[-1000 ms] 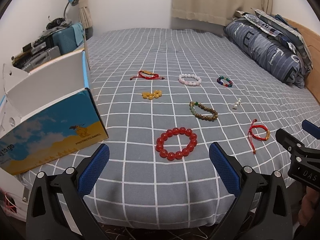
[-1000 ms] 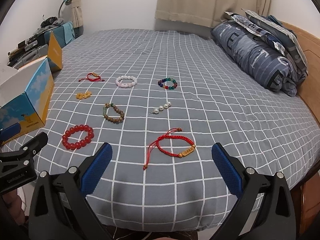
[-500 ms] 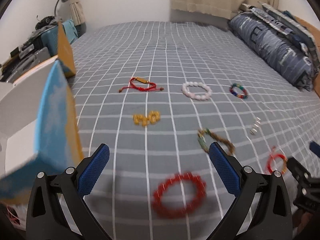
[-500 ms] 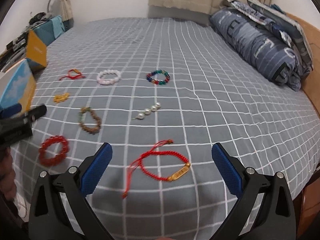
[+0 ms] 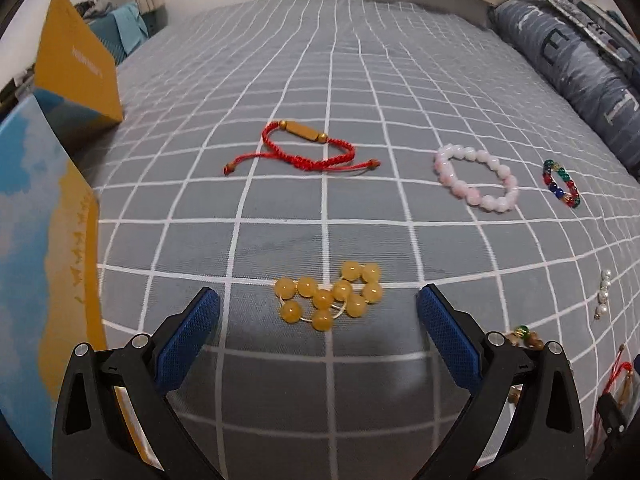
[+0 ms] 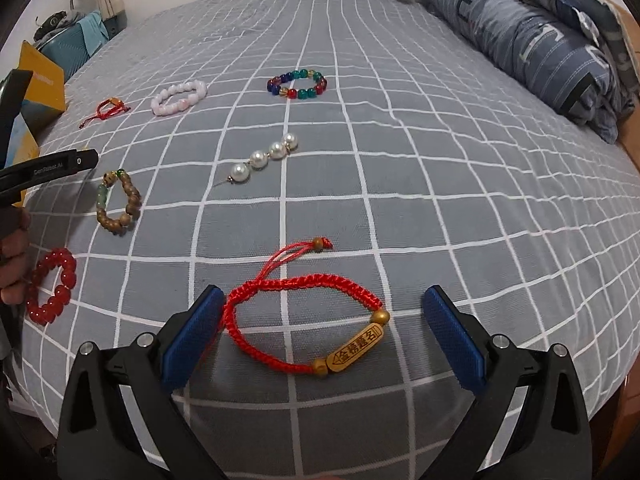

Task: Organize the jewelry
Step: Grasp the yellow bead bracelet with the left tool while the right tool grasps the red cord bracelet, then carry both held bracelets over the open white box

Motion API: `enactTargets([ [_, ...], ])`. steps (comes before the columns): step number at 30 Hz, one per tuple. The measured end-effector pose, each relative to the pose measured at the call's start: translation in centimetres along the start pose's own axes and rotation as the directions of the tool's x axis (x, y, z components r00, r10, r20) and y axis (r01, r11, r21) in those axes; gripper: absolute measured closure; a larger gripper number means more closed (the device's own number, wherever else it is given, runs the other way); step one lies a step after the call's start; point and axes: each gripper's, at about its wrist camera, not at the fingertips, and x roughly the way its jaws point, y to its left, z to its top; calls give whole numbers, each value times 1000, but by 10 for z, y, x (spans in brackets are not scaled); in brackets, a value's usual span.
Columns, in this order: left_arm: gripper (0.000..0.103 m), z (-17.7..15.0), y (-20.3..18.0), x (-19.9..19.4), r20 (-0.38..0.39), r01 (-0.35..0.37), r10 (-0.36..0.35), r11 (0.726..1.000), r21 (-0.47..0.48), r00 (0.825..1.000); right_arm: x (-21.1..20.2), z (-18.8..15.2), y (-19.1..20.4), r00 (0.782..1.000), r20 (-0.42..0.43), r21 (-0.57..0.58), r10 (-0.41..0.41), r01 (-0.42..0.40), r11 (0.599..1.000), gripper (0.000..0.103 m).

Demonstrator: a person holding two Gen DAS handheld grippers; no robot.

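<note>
Jewelry lies spread across the grey checked bedspread [image 6: 400,160], each piece apart from the others. Your left gripper [image 5: 318,310] has its blue pads wide apart, and the yellow bead bracelet [image 5: 330,296] lies bunched on the cover between them, touching neither pad. Your right gripper [image 6: 322,322] is spread just as wide around the red cord bracelet with a gold engraved tag [image 6: 306,322]; its left pad [image 6: 192,336] sits right against the cord's loop, though you cannot tell whether they actually touch, and the right pad is clear of it.

From the left wrist you get the blue and yellow cardboard box [image 5: 52,240] close on the left, its flap standing up, and a second red cord bracelet [image 5: 308,148] farther up the bed. The pink bead bracelet [image 5: 476,178] and multicoloured bead bracelet [image 5: 562,184] sit to the right of it, and the pearl string [image 5: 604,294] shows only small at the edge.

From the right wrist you see what the left view barely catches: the pearl string in full, the brown wooden bead bracelet [image 6: 118,204], the red bead bracelet [image 6: 52,286] beside your left hand [image 6: 14,252], and the folded blue quilt [image 6: 532,36] along the right side.
</note>
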Motion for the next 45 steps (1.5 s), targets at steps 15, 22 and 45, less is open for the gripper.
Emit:
enactTargets([
  [15, 72, 1, 4, -3, -11, 34, -34, 999, 5, 999, -1, 0, 8, 998, -6, -25, 63, -63, 998, 52],
  [22, 94, -3, 1, -11, -22, 47, -46, 999, 19, 999, -6, 3, 11, 997, -1, -21, 80, -80, 997, 95],
  [45, 94, -4, -8, -46, 9, 66, -67, 997, 51, 998, -32, 16, 9, 994, 71, -20, 84, -82, 996, 95],
])
